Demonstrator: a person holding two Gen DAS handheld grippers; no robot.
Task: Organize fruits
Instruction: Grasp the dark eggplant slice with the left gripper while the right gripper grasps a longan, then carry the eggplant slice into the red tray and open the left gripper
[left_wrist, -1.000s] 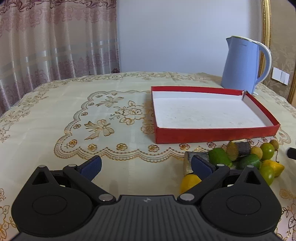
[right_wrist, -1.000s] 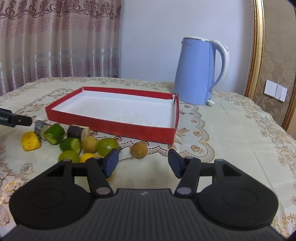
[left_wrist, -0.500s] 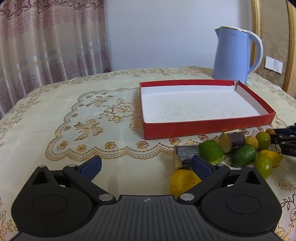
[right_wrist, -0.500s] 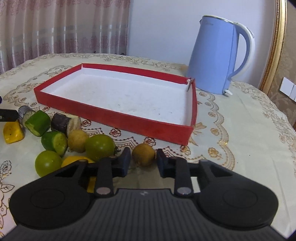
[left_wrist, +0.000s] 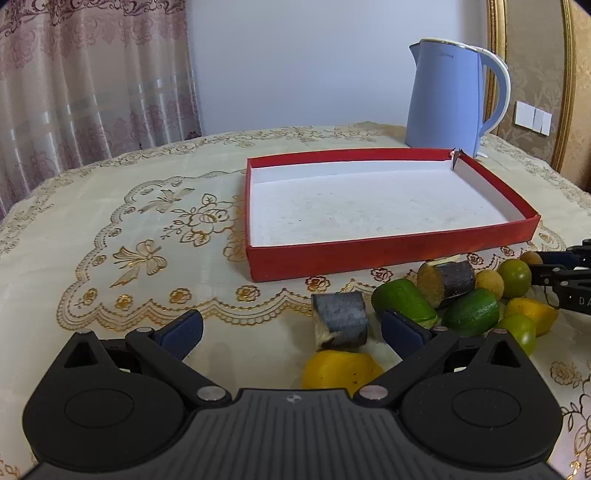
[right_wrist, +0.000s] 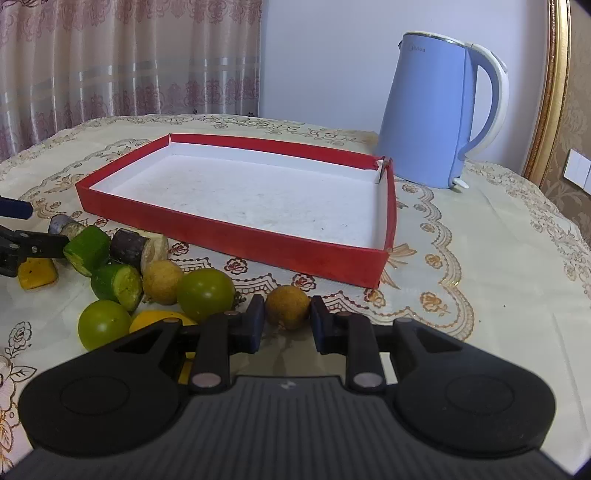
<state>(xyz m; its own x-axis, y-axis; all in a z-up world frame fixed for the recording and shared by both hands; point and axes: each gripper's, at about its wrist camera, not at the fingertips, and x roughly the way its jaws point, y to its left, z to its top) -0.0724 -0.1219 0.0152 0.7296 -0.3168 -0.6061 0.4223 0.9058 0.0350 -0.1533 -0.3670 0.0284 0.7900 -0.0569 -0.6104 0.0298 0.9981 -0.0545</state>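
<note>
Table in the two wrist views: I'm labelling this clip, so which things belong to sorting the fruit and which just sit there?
Part of the job:
- brown round fruit, clamped in right gripper
- left gripper, open
- fruit pile
- red tray

Just there:
- blue kettle
- tablecloth
- curtain

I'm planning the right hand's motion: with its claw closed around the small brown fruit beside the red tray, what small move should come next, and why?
Probably lift it slightly. The right claw is shut on the small brown fruit, which seems to rest on the tablecloth. The red tray just beyond has a raised wall, so the fruit must clear it before going into the empty tray.
</note>
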